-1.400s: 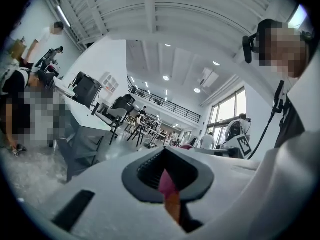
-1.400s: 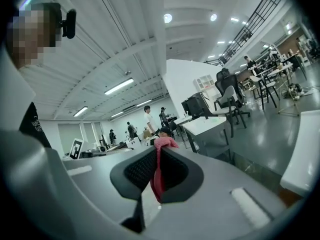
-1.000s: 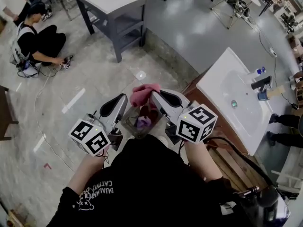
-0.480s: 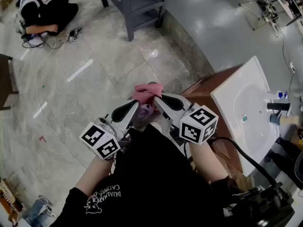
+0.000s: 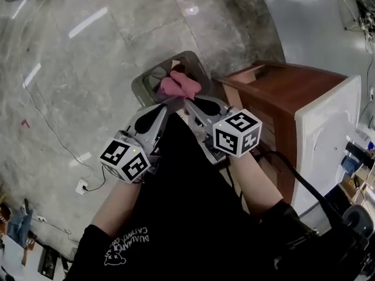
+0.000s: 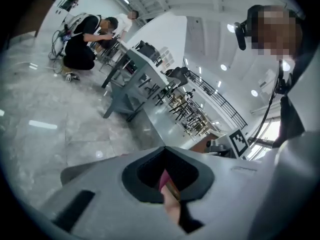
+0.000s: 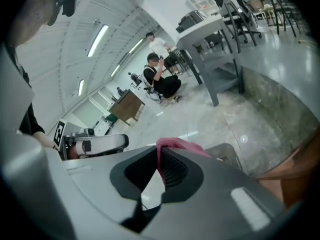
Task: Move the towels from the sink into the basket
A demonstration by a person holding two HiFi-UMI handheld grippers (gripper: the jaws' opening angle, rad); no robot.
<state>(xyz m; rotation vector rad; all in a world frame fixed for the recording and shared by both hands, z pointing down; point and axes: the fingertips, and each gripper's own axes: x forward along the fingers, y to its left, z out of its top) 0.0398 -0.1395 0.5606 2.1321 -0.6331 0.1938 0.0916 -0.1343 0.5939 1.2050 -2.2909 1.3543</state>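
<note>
The left claw [image 5: 164,106] and right claw [image 5: 188,103] each clamped tight on the towel [image 5: 179,85] — held over the basket [image 5: 145,85] on the floor.

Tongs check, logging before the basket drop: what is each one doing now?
Left tongs: shut on the pink towel.
Right tongs: shut on the same pink towel.

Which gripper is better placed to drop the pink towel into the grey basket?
Probably right, slightly. The left gripper and the right gripper are both shut on the pink towel over the basket, but more towel bunches at the right one's jaws.
</note>
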